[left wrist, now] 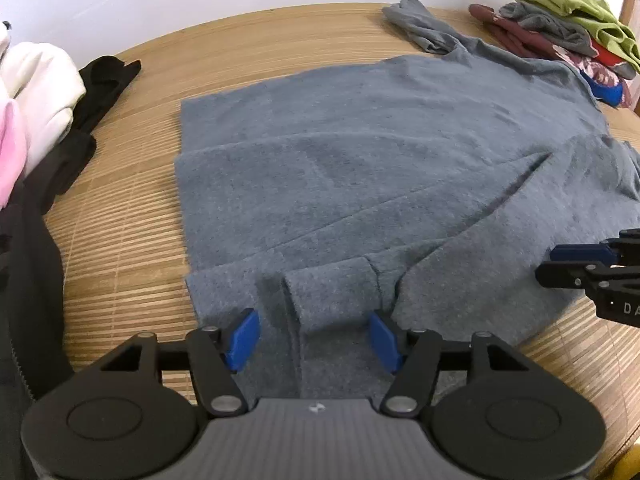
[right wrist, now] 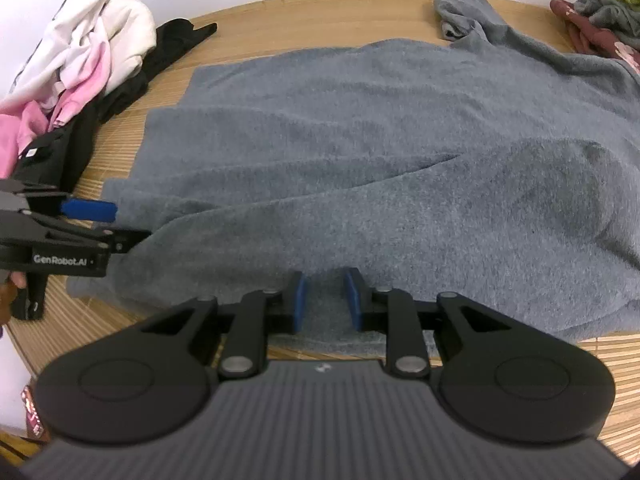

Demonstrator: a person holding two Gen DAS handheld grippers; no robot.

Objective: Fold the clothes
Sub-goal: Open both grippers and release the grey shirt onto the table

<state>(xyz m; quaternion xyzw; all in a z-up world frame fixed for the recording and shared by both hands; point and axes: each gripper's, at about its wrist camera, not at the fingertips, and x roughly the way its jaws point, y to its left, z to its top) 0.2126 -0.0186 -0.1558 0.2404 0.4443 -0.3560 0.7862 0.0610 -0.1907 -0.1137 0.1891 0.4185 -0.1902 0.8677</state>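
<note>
A grey-blue sweater (left wrist: 360, 160) is lying spread across the slatted bamboo surface (left wrist: 120, 248), its near hem sitting under two hand-held grippers. The left hand-held gripper (left wrist: 314, 338) is standing spread over a folded cuff, pads clear of the cloth. The right hand-held gripper (right wrist: 325, 300) is holding its jaws narrowly apart over the hem; whether it is pinching cloth cannot be told. Only the left view is showing a blue garment (left wrist: 606, 90) under the far pile (left wrist: 560, 20); only the right is catching fingertips (right wrist: 16, 280).
</note>
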